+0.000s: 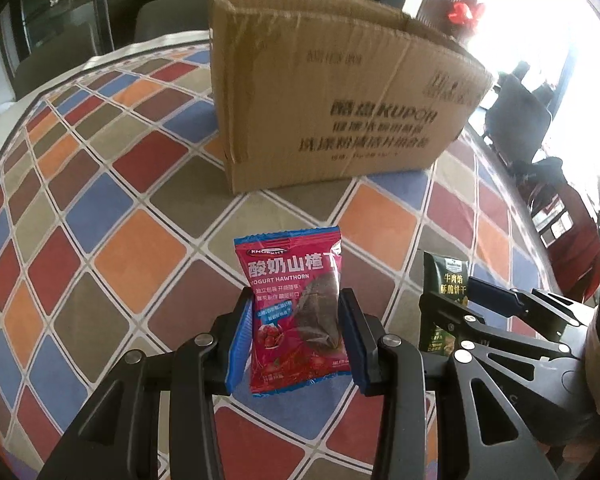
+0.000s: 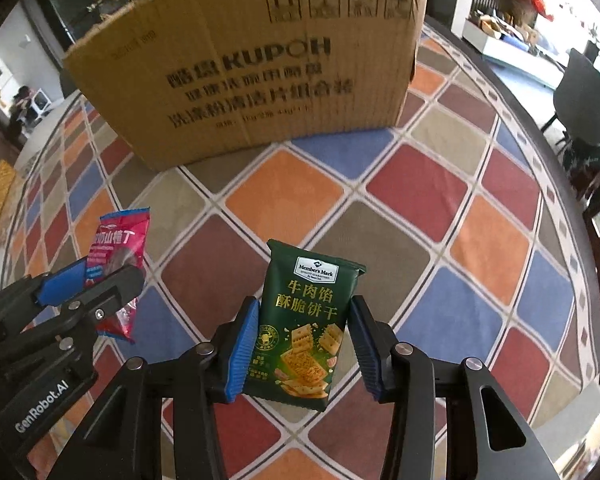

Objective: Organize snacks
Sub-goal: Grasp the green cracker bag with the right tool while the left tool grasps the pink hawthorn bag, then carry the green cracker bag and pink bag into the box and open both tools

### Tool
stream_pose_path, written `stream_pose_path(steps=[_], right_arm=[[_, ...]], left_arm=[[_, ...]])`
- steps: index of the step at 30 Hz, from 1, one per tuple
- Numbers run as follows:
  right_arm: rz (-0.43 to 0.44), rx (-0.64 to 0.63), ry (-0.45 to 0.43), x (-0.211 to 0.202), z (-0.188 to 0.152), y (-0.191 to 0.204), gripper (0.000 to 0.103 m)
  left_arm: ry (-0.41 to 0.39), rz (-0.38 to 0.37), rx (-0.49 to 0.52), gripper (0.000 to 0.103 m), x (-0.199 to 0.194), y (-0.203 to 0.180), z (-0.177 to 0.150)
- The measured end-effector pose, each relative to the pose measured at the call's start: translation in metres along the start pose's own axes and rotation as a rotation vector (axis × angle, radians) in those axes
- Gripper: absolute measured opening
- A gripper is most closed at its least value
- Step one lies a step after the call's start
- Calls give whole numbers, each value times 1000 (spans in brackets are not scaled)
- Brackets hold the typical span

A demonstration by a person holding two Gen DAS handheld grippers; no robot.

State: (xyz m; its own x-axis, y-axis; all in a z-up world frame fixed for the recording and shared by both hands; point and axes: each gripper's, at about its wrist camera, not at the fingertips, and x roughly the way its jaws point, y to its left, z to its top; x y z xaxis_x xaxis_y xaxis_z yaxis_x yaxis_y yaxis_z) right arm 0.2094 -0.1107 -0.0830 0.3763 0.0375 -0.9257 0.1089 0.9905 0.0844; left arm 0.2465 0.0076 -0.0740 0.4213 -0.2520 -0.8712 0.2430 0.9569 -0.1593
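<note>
My left gripper (image 1: pixel 296 336) is shut on a red yogurt hawthorn packet (image 1: pixel 296 308), held upright above the table. My right gripper (image 2: pixel 302 340) is shut on a dark green Member's Mark biscuit packet (image 2: pixel 304 324), also upright above the table. Each gripper shows in the other's view: the right one with the green packet (image 1: pixel 444 284) at the left view's right edge, the left one with the red packet (image 2: pixel 116 248) at the right view's left edge. An open brown cardboard box (image 1: pixel 340 92) stands on the table beyond both grippers; it also shows in the right wrist view (image 2: pixel 252 68).
The table wears a cloth of coloured diamond patches (image 1: pixel 132 256), also in the right wrist view (image 2: pixel 420 184). Dark chairs (image 2: pixel 584 96) stand past the table's right edge. A chair back (image 1: pixel 168 16) rises behind the box.
</note>
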Motion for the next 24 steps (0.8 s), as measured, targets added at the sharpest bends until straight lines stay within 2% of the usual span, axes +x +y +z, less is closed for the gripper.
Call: stream_pose_path(steps=[3, 9, 24], right_arm=[[13, -13, -26, -5, 2, -15, 46], [36, -29, -92, -19, 9, -18, 47], [78, -37, -262, -68, 55, -28, 47]], left_arm=[[-25, 6, -7, 41, -9, 0, 5], [-80, 22, -4, 41, -27, -5, 18], [-207, 23, -6, 41, -65, -21, 60]])
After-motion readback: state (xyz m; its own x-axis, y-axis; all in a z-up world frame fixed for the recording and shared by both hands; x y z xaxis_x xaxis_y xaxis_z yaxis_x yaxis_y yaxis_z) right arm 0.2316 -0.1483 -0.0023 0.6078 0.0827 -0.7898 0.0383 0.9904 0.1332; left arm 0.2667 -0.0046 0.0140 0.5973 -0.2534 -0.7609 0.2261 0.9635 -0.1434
